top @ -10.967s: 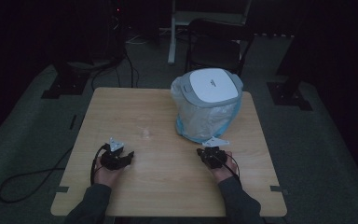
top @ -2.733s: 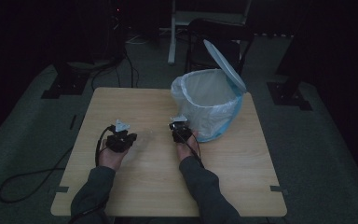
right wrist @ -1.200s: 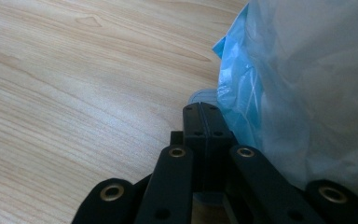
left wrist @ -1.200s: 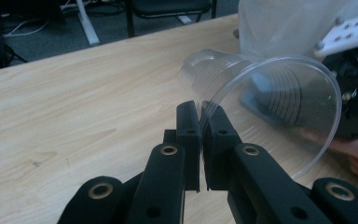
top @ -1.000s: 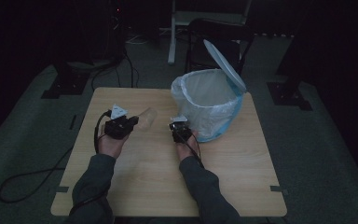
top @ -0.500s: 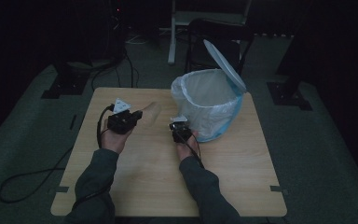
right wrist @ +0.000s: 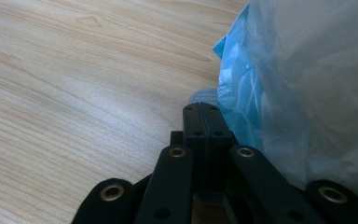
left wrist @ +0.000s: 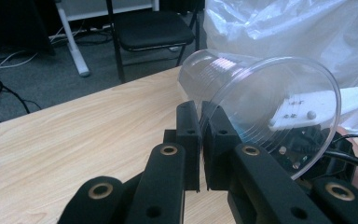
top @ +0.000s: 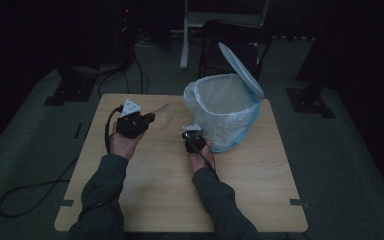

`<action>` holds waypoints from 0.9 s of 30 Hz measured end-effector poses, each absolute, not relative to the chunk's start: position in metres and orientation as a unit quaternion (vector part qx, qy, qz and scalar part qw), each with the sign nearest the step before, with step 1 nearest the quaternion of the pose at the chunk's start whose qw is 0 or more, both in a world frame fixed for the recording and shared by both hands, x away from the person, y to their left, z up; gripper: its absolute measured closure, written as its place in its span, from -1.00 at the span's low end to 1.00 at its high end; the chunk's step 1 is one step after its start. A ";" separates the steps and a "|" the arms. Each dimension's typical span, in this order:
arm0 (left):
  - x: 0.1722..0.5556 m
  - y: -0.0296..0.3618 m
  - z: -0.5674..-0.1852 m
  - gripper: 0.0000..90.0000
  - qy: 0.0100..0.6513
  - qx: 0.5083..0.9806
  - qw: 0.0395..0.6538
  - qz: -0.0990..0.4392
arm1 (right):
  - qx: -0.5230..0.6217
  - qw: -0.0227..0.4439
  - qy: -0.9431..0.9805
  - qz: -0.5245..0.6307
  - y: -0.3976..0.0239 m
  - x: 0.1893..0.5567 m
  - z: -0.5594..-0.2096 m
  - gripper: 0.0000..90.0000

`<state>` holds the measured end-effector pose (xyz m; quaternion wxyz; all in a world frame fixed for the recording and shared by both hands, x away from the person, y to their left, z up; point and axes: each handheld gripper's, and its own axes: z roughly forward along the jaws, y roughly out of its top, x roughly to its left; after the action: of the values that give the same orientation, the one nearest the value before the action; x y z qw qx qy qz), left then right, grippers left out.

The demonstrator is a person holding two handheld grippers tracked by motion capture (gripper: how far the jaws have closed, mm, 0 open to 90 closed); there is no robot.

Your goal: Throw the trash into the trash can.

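Observation:
My left gripper (top: 150, 119) (left wrist: 200, 112) is shut on the rim of a clear plastic cup (top: 166, 115) (left wrist: 261, 102). The cup lies sideways in the air above the table, left of the bin, with its base pointing at the bin. A white pedal bin (top: 225, 112) lined with a pale blue bag (right wrist: 307, 84) stands at the back right, its lid (top: 241, 70) raised. My right gripper (top: 191, 136) (right wrist: 201, 109) is shut with nothing between its jaws. Its tips rest at the bin's foot on a small grey pedal (right wrist: 200, 95).
The wooden table (top: 160, 190) has bare room in front and at the left. A black chair (top: 235, 35) (left wrist: 151, 28) and a white stand leg (left wrist: 72, 46) are behind the table. A cable (top: 25, 192) trails over the floor at left.
My left gripper has lifted the cup and carried it back and to the right, nearer the bin. The right gripper has stayed at the bin's foot and the lid stays up.

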<state>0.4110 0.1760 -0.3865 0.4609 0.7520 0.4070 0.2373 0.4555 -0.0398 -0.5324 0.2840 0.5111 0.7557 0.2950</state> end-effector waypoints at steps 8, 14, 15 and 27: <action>0.415 0.176 -0.378 0.94 0.403 0.751 0.469 0.233 | 0.517 0.281 0.754 0.292 -0.039 0.455 -0.532 1.00; 0.417 0.177 -0.372 0.94 0.402 0.747 0.478 0.229 | 0.511 0.284 0.756 0.294 -0.040 0.455 -0.532 1.00; 0.418 0.177 -0.371 0.94 0.402 0.747 0.478 0.228 | 0.511 0.284 0.756 0.293 -0.040 0.455 -0.532 1.00; 0.421 0.173 -0.361 0.94 0.397 0.742 0.490 0.226 | 0.515 0.282 0.754 0.294 -0.040 0.455 -0.533 1.00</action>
<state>0.4214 0.1727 -0.3613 0.4904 0.7421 0.3973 0.2258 0.4550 -0.0395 -0.5326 0.2822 0.5148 0.7542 0.2943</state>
